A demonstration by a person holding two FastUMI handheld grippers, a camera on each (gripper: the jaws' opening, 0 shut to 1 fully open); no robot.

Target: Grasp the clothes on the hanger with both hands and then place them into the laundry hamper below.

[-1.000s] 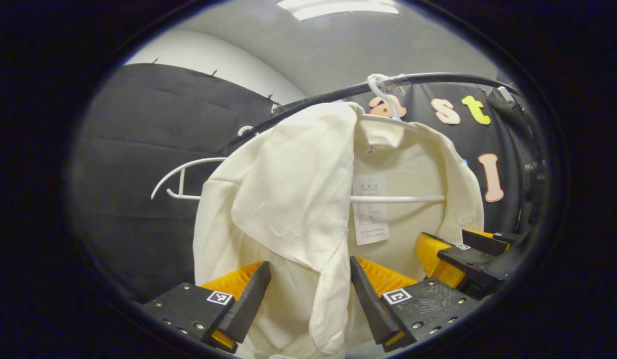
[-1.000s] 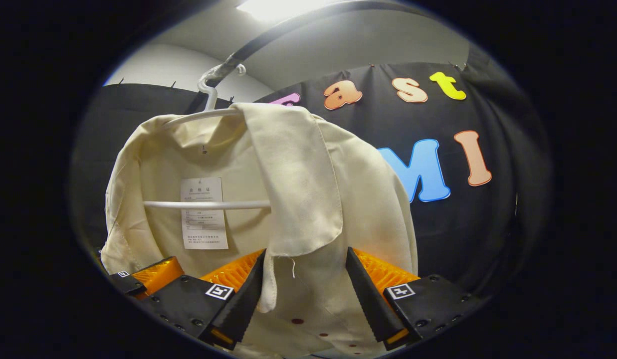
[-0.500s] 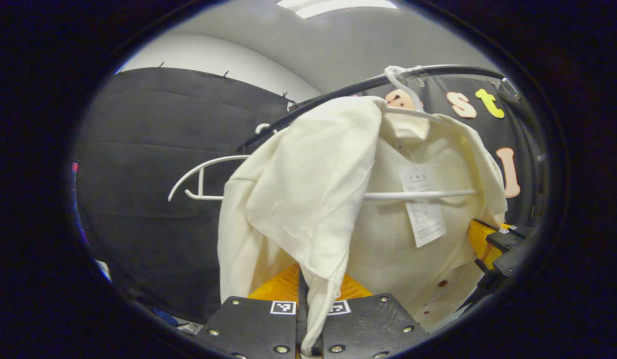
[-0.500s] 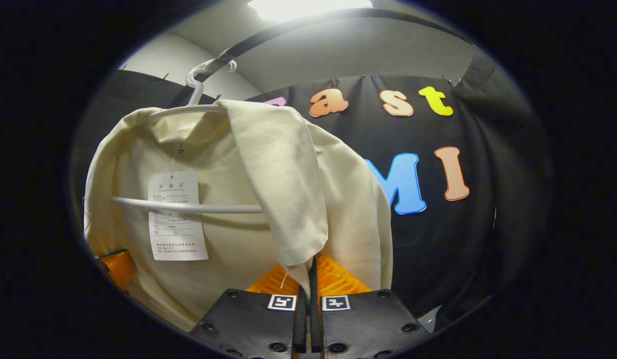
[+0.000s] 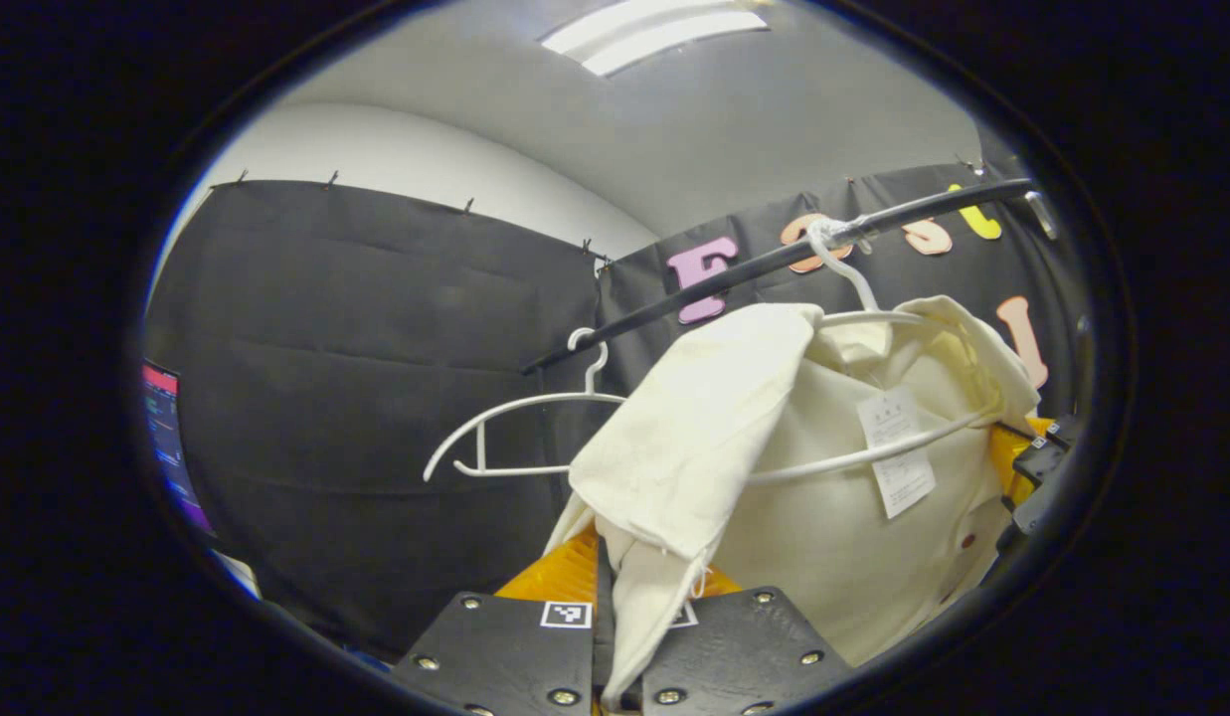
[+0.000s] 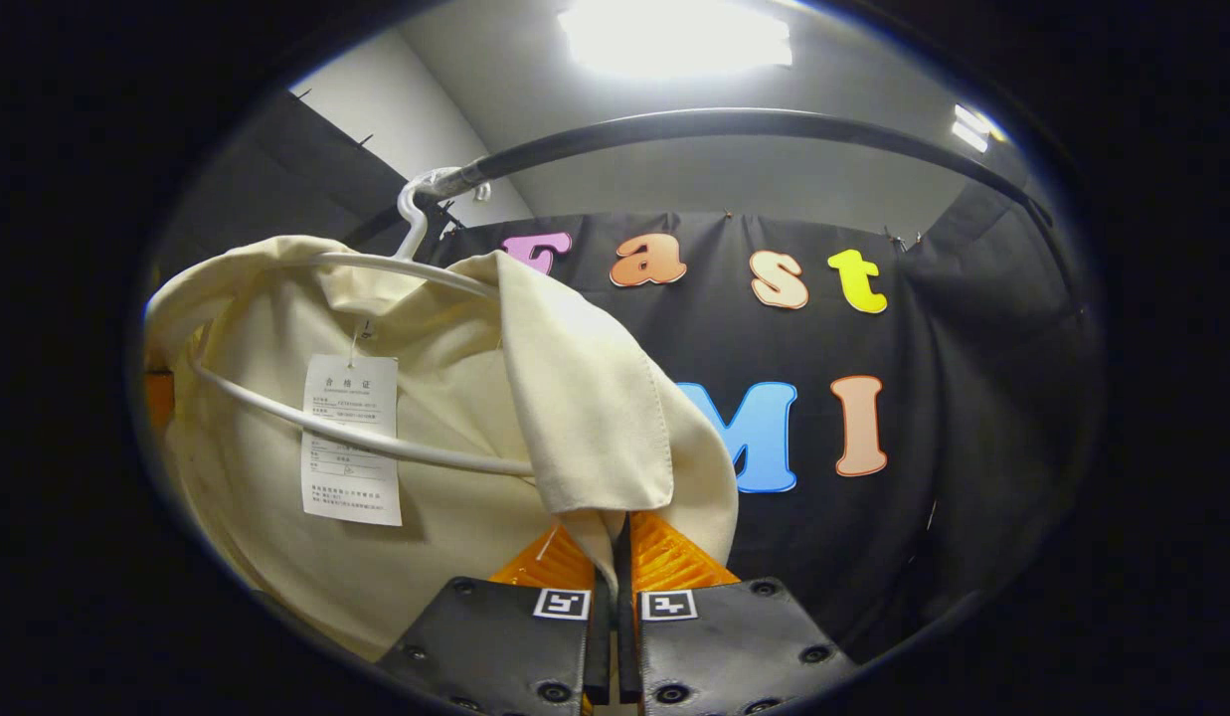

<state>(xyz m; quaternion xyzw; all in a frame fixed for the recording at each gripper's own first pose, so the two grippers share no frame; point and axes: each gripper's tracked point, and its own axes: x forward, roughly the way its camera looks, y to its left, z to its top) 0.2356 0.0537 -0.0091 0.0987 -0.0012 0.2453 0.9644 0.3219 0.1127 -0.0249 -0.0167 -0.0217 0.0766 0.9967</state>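
Cream shirt (image 5: 823,517) hangs on a white hanger (image 5: 873,452) from the rail (image 5: 774,264), just ahead of both claws. Left gripper (image 5: 615,636): fingers closed on a front flap of the shirt. Right gripper (image 6: 613,597): likewise clamped on the opposite flap. Judgement: pull both flaps outward and down together, evenly, so the shoulders slip off the hanger without snagging. Hamper position unknown.

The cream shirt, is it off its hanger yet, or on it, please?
On it: the cream shirt drapes over the white hanger, hooked on the black rail.
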